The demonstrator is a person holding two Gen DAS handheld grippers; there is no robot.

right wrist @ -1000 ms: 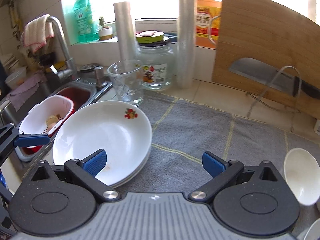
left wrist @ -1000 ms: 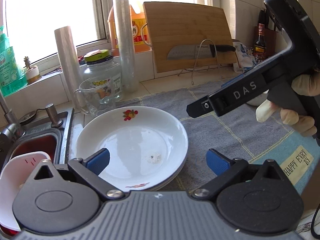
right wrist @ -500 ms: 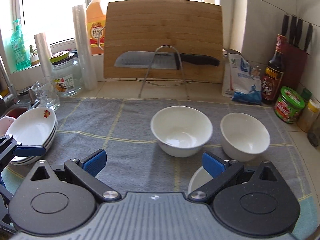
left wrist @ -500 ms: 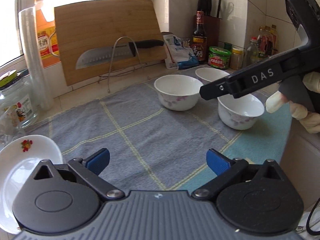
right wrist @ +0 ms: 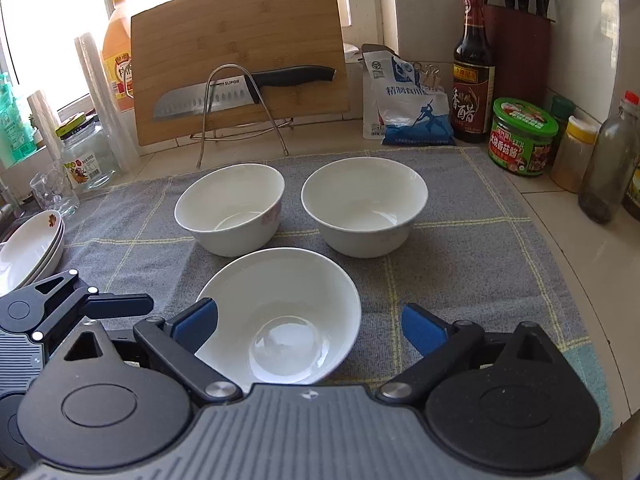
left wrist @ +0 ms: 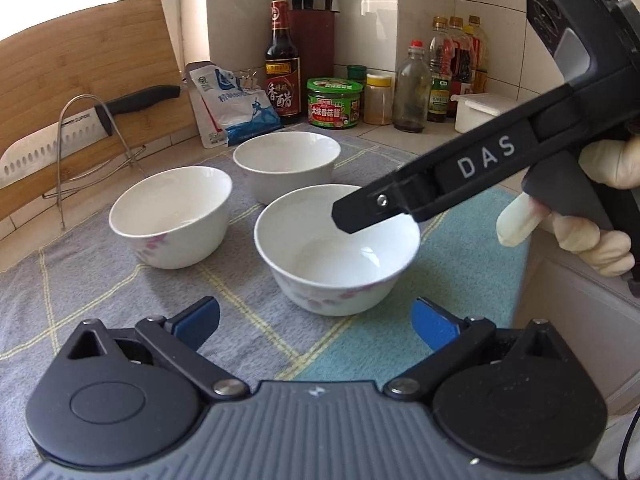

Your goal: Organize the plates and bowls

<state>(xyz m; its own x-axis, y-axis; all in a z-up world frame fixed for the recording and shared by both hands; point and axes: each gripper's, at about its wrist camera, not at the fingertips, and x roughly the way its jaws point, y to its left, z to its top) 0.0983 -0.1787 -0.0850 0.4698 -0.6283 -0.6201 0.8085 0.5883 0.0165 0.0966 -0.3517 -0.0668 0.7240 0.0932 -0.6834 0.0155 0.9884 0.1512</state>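
Nearest bowl: the nearest bowl (right wrist: 280, 316) sat upright and empty on the grey checked cloth (right wrist: 460, 248) that covered the bench, closest of the three to both tools.
Other bowls: the left rear bowl (right wrist: 230, 208) and the right rear bowl (right wrist: 364, 206) stood side by side just beyond the nearest bowl, each apart from it and from each other, both upright.
Plates: a stack of white plates (right wrist: 30, 252) lay far to the left of the nearest bowl, at the cloth's edge.
Key relation: the nearest bowl lay directly ahead of and below the right tool (right wrist: 306, 322), its rim partly between the blue pads; a round bowl has no long axis, so any rim point would serve.
Right tool: jaws spread wide, gripping nothing; its left pad overlapped the bowl's near-left rim in view, contact not certain.
Left tool: the left tool (left wrist: 316, 322) was likewise wide open and empty, with the nearest bowl (left wrist: 338, 248) just ahead of it.
Nearer hand: judged the right, since the left-wrist view showed its finger reaching over that bowl's mouth.
Surroundings: beyond the rear bowls stood a bamboo cutting board (right wrist: 240, 52) with a knife (right wrist: 240, 90) on a wire rack.
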